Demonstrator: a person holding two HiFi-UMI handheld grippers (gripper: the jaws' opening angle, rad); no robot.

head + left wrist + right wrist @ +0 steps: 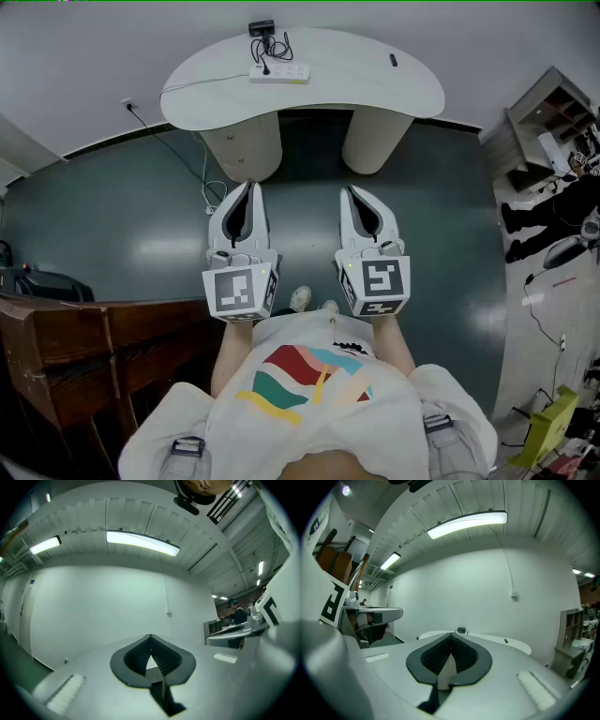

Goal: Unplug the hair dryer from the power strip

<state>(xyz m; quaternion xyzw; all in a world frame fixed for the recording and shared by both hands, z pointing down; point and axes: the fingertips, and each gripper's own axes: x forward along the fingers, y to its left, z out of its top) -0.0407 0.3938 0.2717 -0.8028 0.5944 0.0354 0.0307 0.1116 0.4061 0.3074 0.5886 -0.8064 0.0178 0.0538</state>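
Two grippers sit side by side in the middle of the head view, and both point up the frame toward the white table (375, 89). The left gripper (247, 187) has its claw pressed together with nothing in it. The right gripper (350, 191) looks the same, claw closed and empty. The two gripper views show this too: in each one the dark pads meet at the tip and only the far room shows past them. The person holds both grippers out flat in front of the body, with the marker cubes close to the shirt. The power strip (279, 73) lies near the back of the table, at the top middle of the frame, well apart from both grippers. A black plug (266, 67) sits in its left end. A black thing just behind it, with a looped cord, looks like the hair dryer (262, 29), but it is too small to be sure. I think the job has not really started; this is the step of getting to the table. Next, the person needs to walk closer across the dark floor (122, 225), open one claw, and pinch the black plug. The other gripper may need to hold the strip down so it does not lift when the plug is pulled.
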